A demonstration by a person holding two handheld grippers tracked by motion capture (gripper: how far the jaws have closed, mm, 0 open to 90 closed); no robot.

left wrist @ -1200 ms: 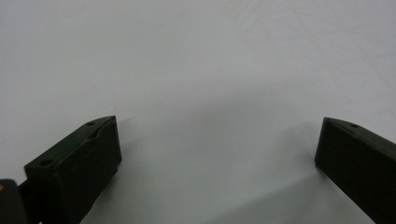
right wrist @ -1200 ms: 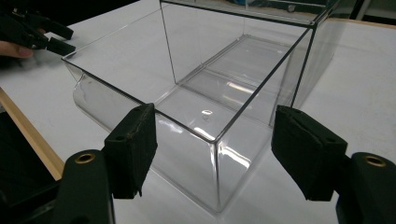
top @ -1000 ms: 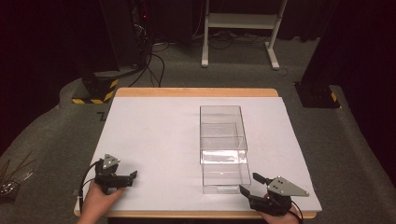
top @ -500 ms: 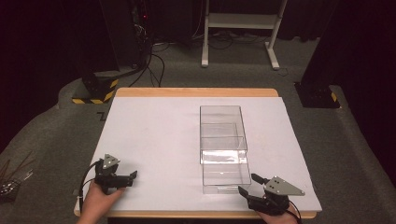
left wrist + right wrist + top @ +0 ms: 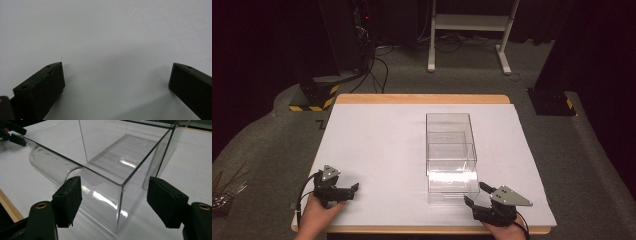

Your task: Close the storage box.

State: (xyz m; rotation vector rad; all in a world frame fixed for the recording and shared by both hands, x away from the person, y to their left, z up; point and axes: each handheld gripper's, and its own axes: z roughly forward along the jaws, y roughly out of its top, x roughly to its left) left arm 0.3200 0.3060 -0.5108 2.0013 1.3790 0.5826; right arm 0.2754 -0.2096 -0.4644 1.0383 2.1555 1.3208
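Clear plastic box (image 5: pixel 451 152), rectangular and glossy with a rounded front lip, sits right of centre on the white table (image 5: pixel 377 145). Right tool (image 5: pixel 475 194), at its 6 o'clock, and left tool (image 5: pixel 354 191), at 8 o'clock, gape, released.

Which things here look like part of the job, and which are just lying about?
Probably in play:
clear plastic box
right gripper, aimed at it
left gripper

Just about:
white table cover
white metal stand
black cables on the floor
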